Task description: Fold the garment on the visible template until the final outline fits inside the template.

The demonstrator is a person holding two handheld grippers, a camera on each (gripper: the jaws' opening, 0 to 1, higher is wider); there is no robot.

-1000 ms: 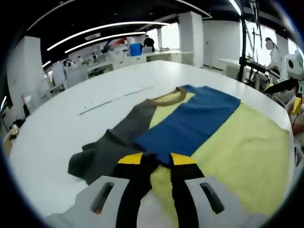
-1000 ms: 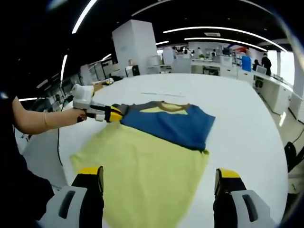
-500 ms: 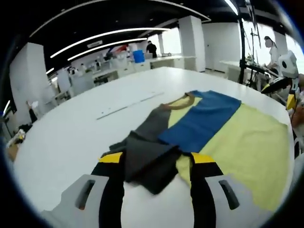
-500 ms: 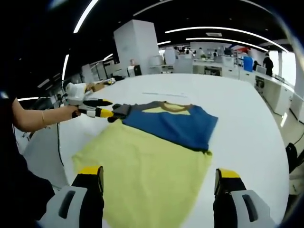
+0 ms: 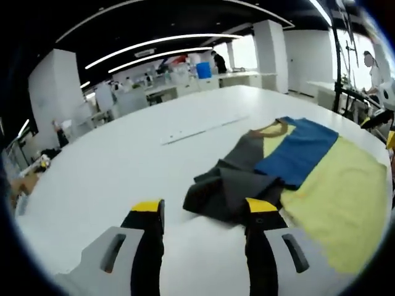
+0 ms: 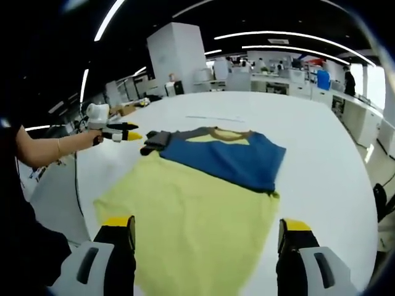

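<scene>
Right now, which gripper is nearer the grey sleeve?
Left. The left gripper is open just beside the grey sleeve, not touching it. The right gripper is open at the opposite hem of the shirt.

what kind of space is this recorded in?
Probably an open-plan lab or office floor. A big white table holds the garment, rows of desks with equipment stand behind it, long ceiling light strips run overhead, and white pillars break up the room.
</scene>
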